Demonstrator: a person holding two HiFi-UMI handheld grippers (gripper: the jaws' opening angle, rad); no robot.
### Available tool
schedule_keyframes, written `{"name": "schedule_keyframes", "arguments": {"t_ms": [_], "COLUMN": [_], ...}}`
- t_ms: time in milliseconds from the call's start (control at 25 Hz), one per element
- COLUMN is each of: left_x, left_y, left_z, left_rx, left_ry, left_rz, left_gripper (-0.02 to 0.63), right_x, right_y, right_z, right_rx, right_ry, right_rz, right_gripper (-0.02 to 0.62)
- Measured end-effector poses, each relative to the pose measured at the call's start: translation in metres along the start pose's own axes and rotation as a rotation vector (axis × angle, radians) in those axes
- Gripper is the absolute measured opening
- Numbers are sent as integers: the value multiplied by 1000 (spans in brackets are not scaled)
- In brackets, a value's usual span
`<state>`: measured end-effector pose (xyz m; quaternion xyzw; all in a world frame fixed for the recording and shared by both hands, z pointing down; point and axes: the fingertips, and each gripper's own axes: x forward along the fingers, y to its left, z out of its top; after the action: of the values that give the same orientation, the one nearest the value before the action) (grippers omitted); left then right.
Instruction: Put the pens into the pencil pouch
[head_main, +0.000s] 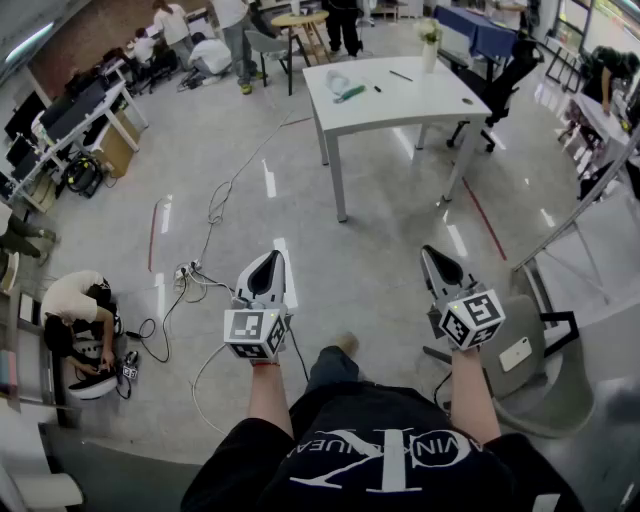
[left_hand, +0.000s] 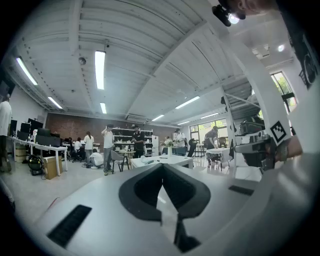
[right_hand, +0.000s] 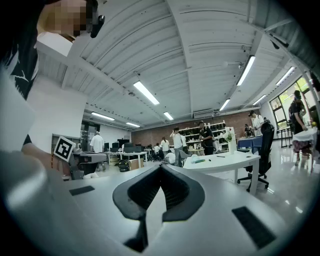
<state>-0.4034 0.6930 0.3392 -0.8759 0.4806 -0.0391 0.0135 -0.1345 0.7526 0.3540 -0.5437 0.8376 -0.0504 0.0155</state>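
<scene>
White on the rectangular table (head_main: 430, 100), with a small green object (head_main: 350, 93) and thin black pens (head_main: 400, 75) upon it. White bodies with black tips on left gripper (head_main: 272, 256) and right gripper (head_main: 428, 250), black-and-white square-patterned cubes (head_main: 255, 333). Glossy pale grey floor (head_main: 380, 230).

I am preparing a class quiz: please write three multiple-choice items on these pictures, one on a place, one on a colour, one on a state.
1. Where does the white table stand?
A. ahead, across the floor
B. beside the person's feet
C. behind the person

2. Which colour has the bright item on its left part?
A. red
B. green
C. yellow

3. How are the left tongs and the right tongs?
A. open
B. shut on a pen
C. shut, empty

1 A: floor separates it from the tongs. 2 B: green in the head view. 3 C: jaws meet, nothing between.
</scene>
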Motion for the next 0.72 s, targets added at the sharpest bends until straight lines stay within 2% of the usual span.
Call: {"name": "schedule_keyframes", "arguments": {"t_ms": [280,520,720], "left_x": [-3,10,24], "left_y": [1,2,0], "left_z": [-8,-6,-9], "left_rx": [-14,-16,-19], "left_ry": [7,-2,5], "left_rz": [30,36,19], "left_gripper": [5,5,5], "right_x": [1,4,7], "right_y": [2,-14,-31], "right_z": [-10,-6,0], "right_rx": [7,10,41], "right_ry": [16,-1,-35], "right_rz": [15,0,-52], "right_gripper": [8,8,9]}}
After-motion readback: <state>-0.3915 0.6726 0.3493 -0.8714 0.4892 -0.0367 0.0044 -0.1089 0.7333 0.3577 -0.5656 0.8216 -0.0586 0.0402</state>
